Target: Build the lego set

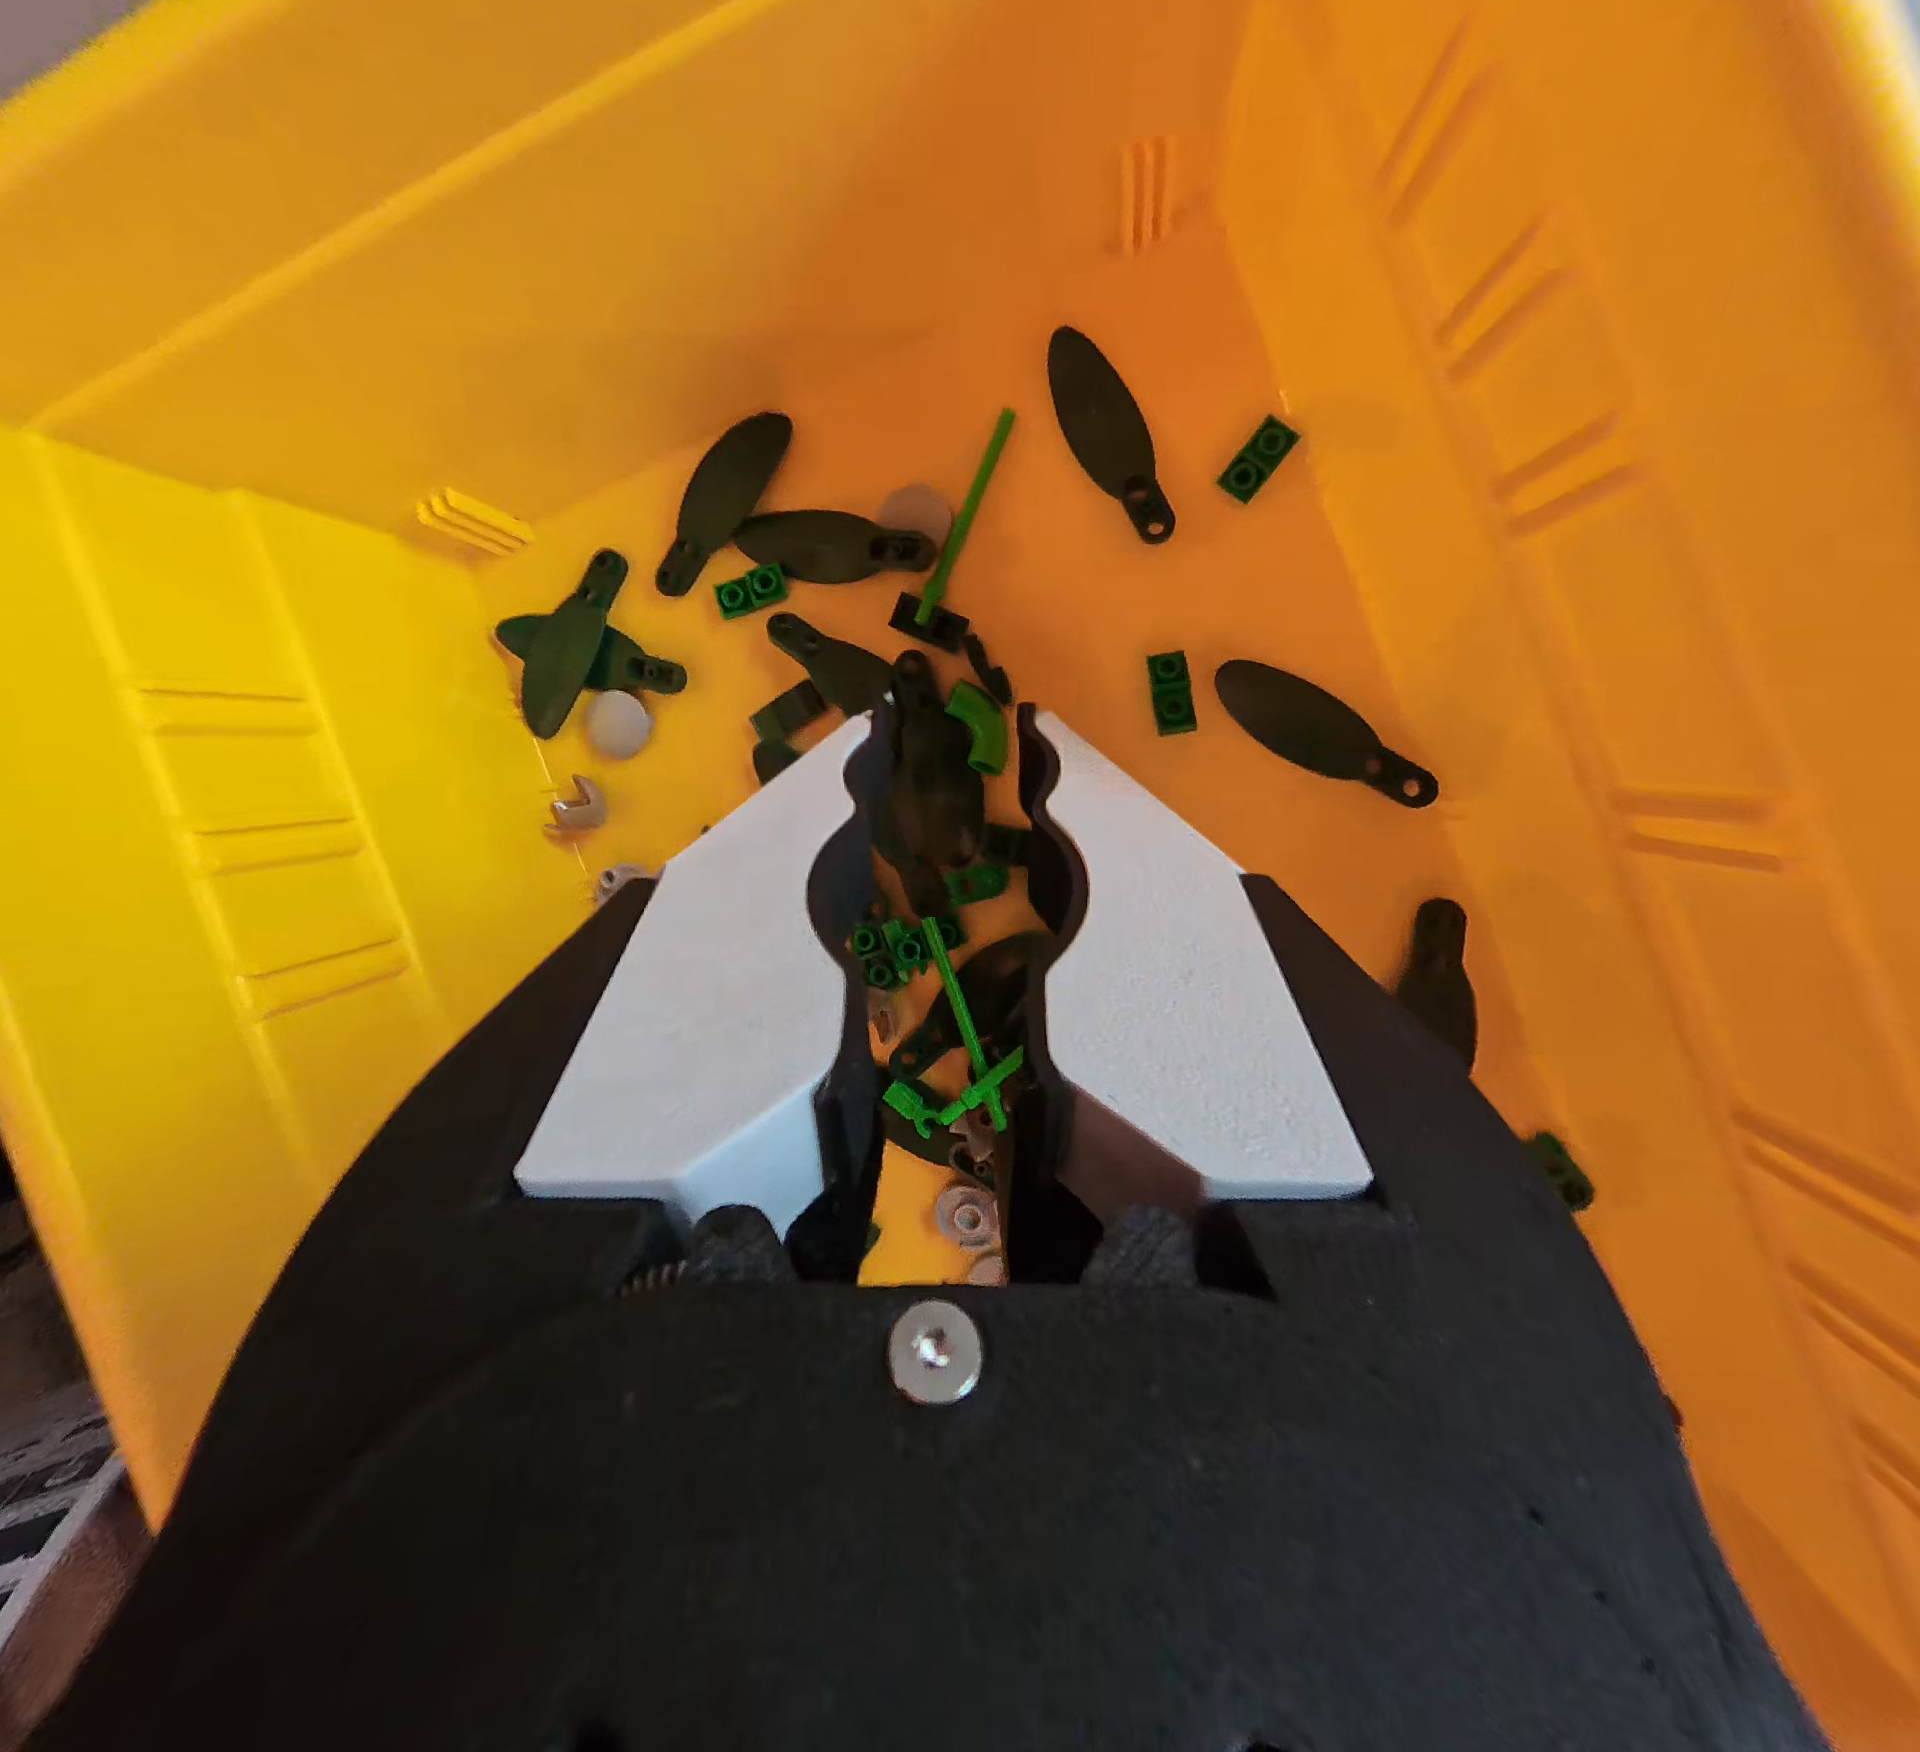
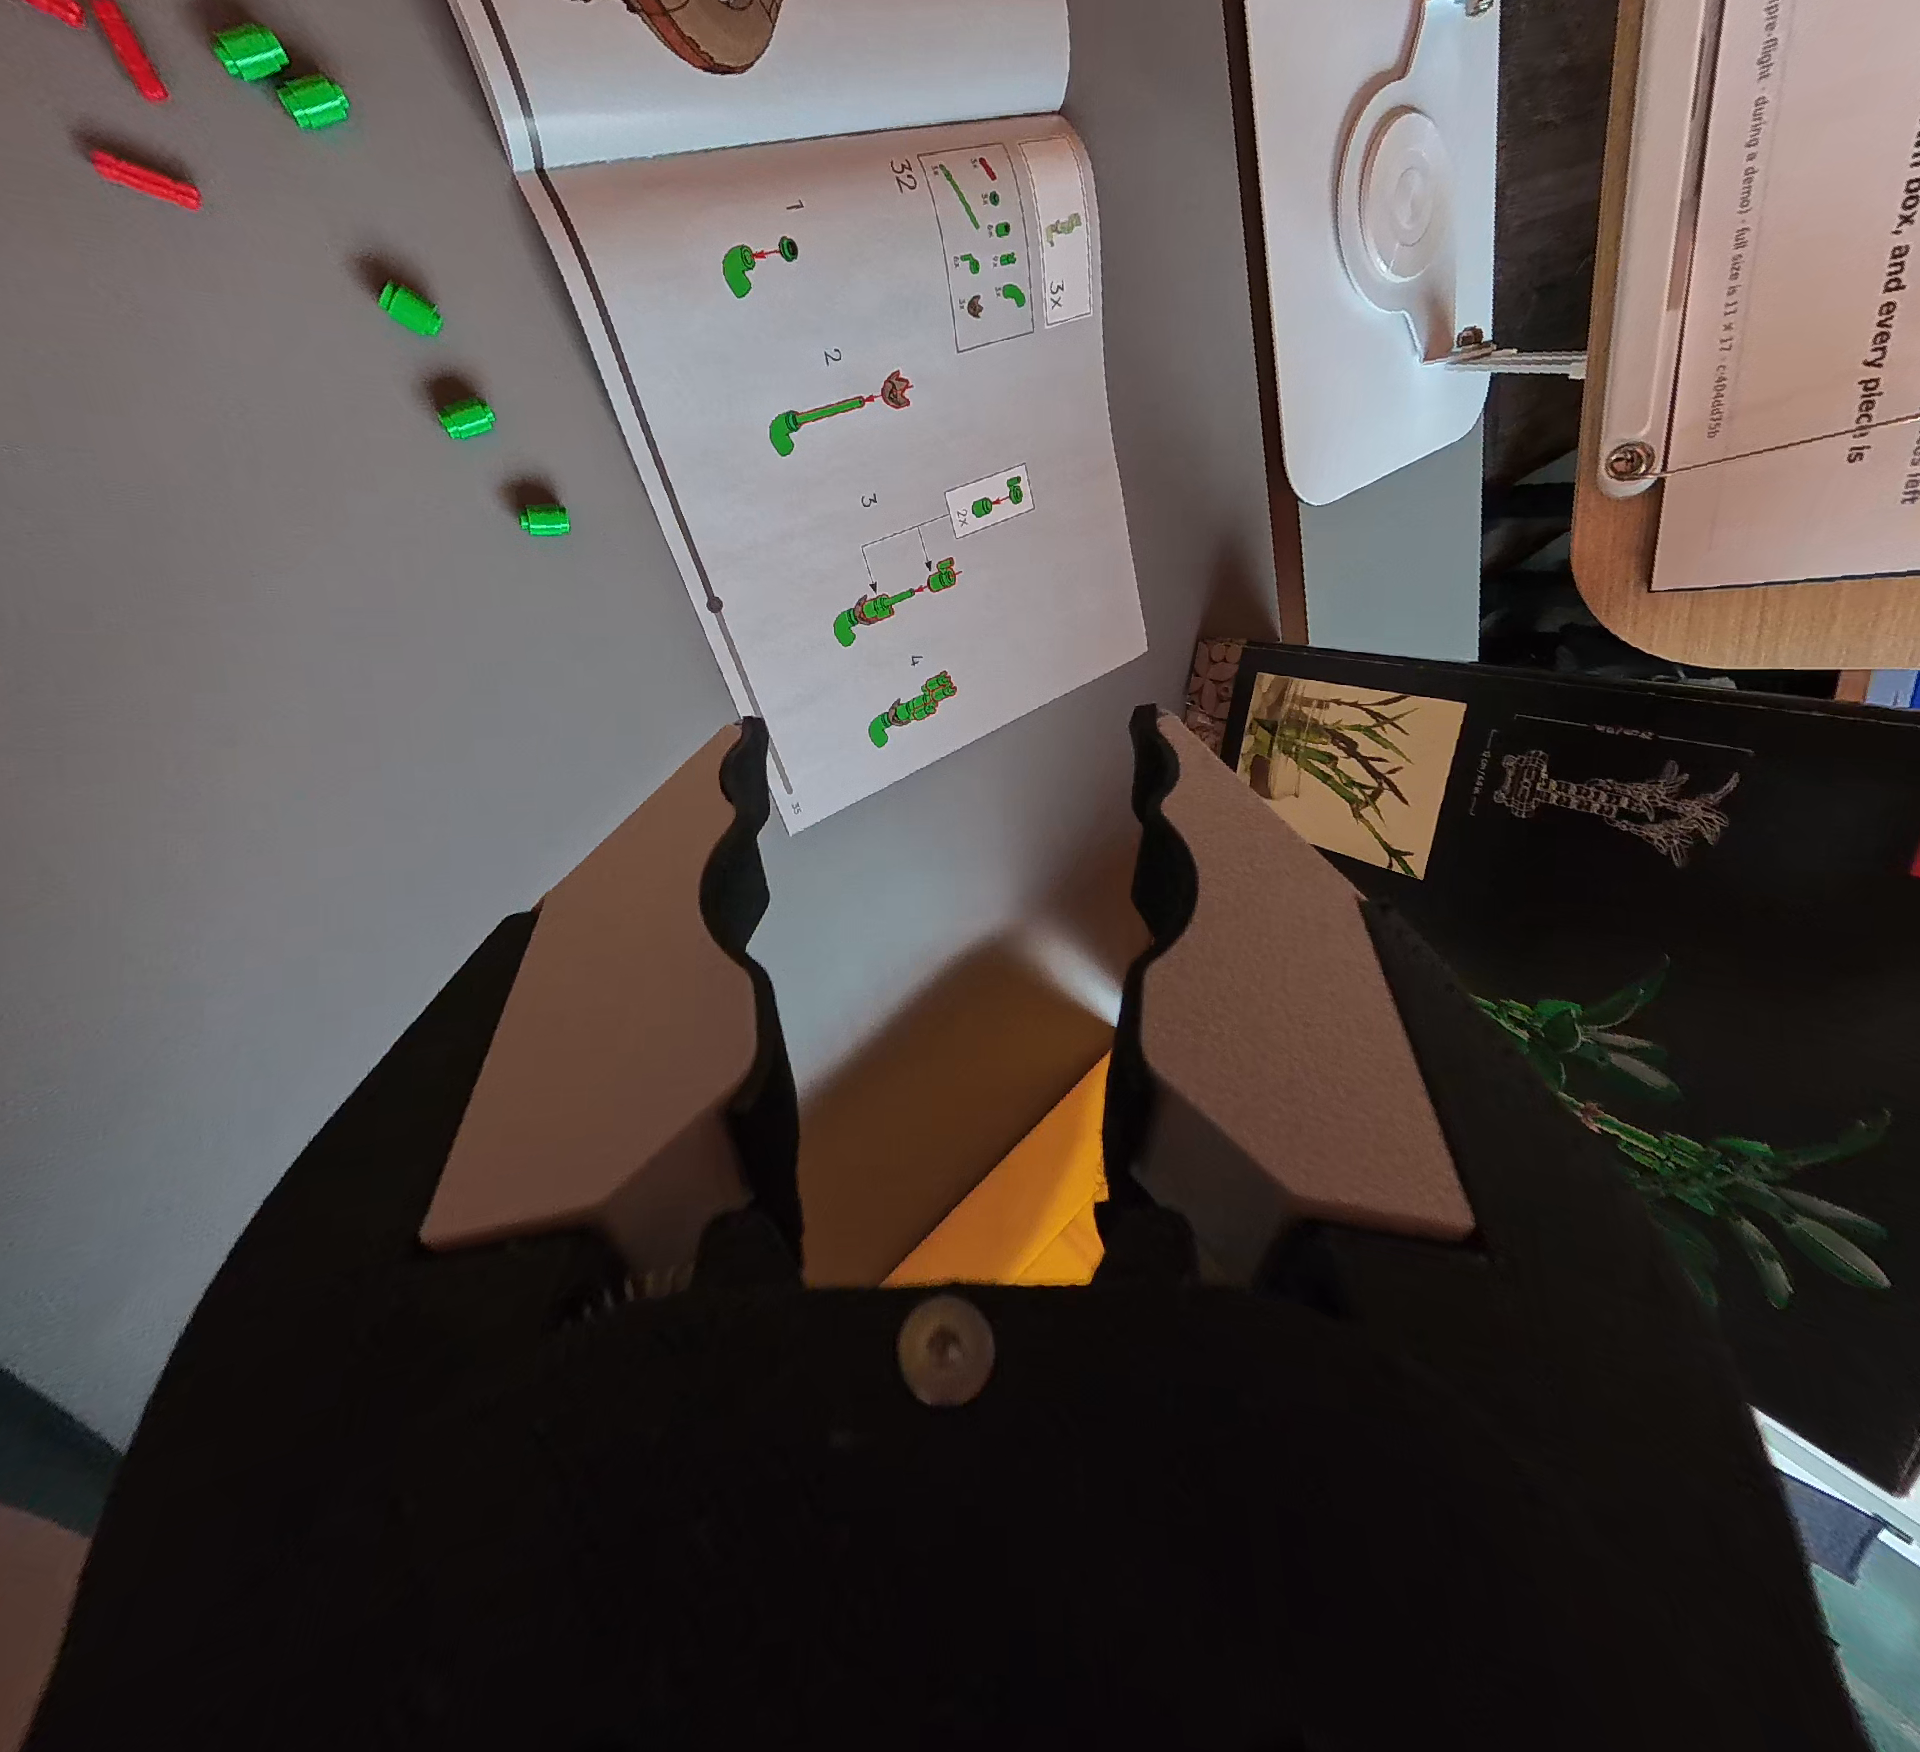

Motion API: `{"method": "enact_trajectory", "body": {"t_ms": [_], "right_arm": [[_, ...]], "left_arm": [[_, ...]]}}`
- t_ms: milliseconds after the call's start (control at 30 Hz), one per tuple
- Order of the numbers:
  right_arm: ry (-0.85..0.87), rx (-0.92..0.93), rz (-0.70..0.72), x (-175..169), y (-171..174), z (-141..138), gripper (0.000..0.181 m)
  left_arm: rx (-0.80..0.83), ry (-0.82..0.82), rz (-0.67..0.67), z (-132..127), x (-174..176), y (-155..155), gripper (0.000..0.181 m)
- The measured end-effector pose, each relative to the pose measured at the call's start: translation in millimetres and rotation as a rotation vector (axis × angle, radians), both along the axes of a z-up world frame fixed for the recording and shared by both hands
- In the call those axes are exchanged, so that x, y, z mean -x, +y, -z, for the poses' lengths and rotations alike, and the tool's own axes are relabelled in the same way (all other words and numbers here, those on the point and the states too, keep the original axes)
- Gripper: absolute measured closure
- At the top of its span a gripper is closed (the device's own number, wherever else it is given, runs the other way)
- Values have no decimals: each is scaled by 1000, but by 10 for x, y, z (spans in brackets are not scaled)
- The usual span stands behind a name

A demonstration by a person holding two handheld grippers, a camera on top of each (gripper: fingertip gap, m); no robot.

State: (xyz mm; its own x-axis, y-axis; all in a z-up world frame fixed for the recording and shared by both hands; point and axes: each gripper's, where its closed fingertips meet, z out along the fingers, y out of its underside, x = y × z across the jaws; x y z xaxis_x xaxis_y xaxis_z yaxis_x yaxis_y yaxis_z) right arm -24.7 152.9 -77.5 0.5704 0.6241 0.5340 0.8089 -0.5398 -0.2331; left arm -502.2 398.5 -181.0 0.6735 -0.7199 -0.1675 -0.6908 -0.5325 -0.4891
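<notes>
Between my left claw's (image 1: 951, 715) fingers lay a jumble of green studs and a thin green rod — the jaws stood narrowly apart inside the yellow bin (image 1: 727, 196), tips over a dark leaf piece (image 1: 928, 767) and a curved green brick (image 1: 979, 723); whether they gripped either, I could not tell. More dark leaves (image 1: 1101, 424) and small green plates (image 1: 1171, 692) were scattered across the bin floor. My right claw (image 2: 951, 736) hung wide open and empty above the grey table (image 2: 260, 767), near the open instruction booklet (image 2: 852, 414). Loose green round bricks (image 2: 410, 310) and red rods (image 2: 145, 180) lay left of the booklet; the black set box (image 2: 1621, 923) sat to the right.
</notes>
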Motion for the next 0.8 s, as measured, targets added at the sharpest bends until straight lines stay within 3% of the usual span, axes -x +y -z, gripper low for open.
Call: {"method": "enact_trajectory", "body": {"t_ms": [167, 800], "right_arm": [[0, 3, -1, 6, -1, 7, 111], [36, -43, 31, -133, -30, -112, 111]], "left_arm": [[53, 41, 13, 145, 22, -57, 162], [74, 82, 5, 185, 101, -92, 164]]}}
